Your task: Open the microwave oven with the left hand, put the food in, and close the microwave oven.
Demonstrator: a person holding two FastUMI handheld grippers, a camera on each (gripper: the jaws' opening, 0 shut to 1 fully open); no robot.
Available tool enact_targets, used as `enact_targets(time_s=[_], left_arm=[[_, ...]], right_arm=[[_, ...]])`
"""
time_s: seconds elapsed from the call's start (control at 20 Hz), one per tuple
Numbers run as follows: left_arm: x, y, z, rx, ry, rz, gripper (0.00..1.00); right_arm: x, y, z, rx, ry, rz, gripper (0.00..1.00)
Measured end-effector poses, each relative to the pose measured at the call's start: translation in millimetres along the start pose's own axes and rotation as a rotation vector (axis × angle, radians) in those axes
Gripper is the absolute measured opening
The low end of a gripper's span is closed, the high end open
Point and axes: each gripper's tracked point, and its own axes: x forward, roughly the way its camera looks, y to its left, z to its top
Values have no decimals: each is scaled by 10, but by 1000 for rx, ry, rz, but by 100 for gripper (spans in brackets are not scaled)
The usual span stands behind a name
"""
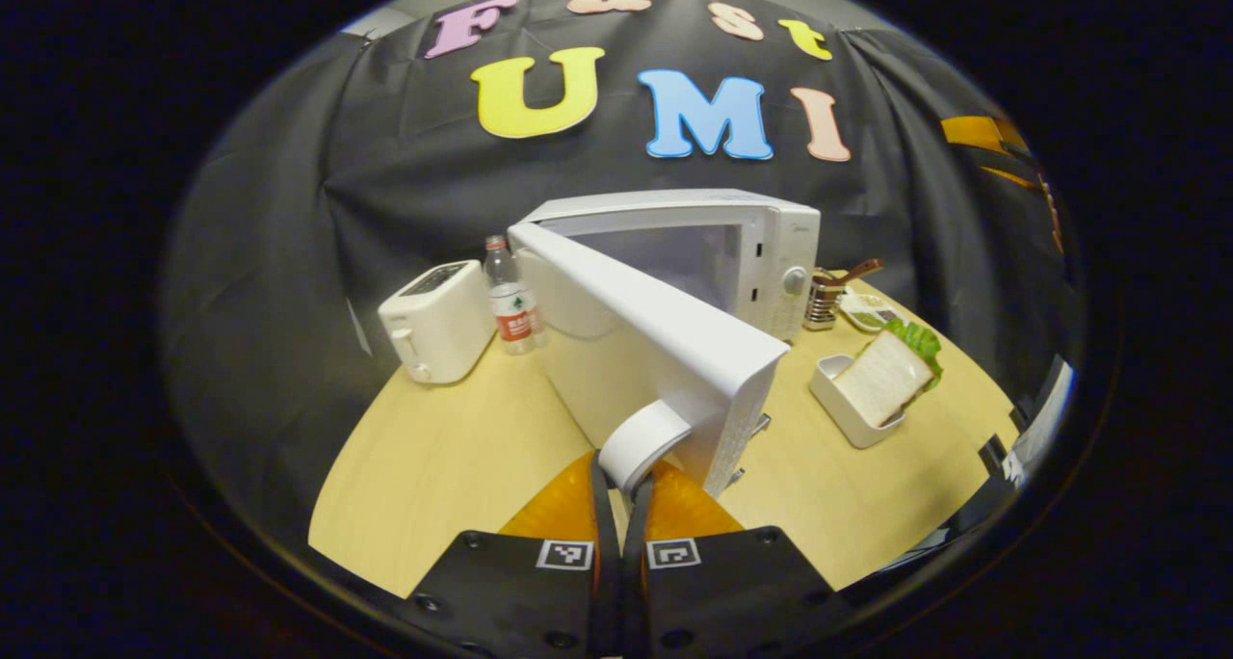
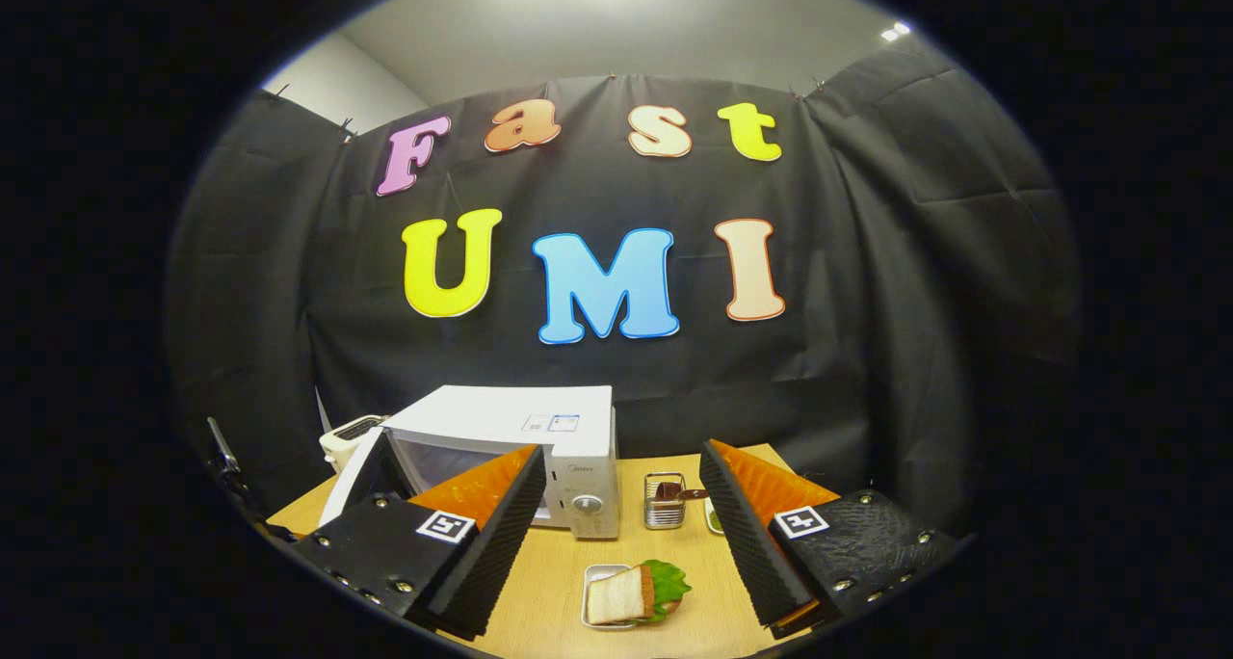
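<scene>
A white microwave (image 1: 761, 254) stands at the back of the wooden table, its door (image 1: 655, 351) swung wide toward me. My left gripper (image 1: 624, 478) is shut on the door's white handle (image 1: 643, 439). The food is a sandwich (image 1: 881, 378) with lettuce in a white tray, right of the door. In the right gripper view my right gripper (image 2: 621, 534) hangs open above the table with nothing in it. The sandwich (image 2: 631, 593) lies below and between its fingers, and the microwave (image 2: 568, 447) with its door (image 2: 349, 486) open sits behind to the left.
A white toaster (image 1: 438, 324) and a water bottle (image 1: 511, 303) stand left of the microwave. A metal utensil cup (image 1: 822, 304) and a small dish (image 1: 870, 312) sit to its right. The table edge (image 1: 385, 582) runs close in front.
</scene>
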Motion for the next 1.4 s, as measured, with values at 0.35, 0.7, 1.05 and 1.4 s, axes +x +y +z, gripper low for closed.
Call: enact_targets(time_s=[0.35,0.7,1.05,1.4], left_arm=[[-106,927,-200,-79,-15,-51,6],[-66,1432,-269,-107,-49,-143,6],[-47,1465,-276,-117,-66,-165,7],[-330,1517,-471,-176,-41,-123,24]], right_arm=[[3,92,-213,6,61,-26,97],[60,-51,-333,5,147,-76,97],[199,12,-636,15,274,29,97],[313,-222,-1100,56,402,38,97]])
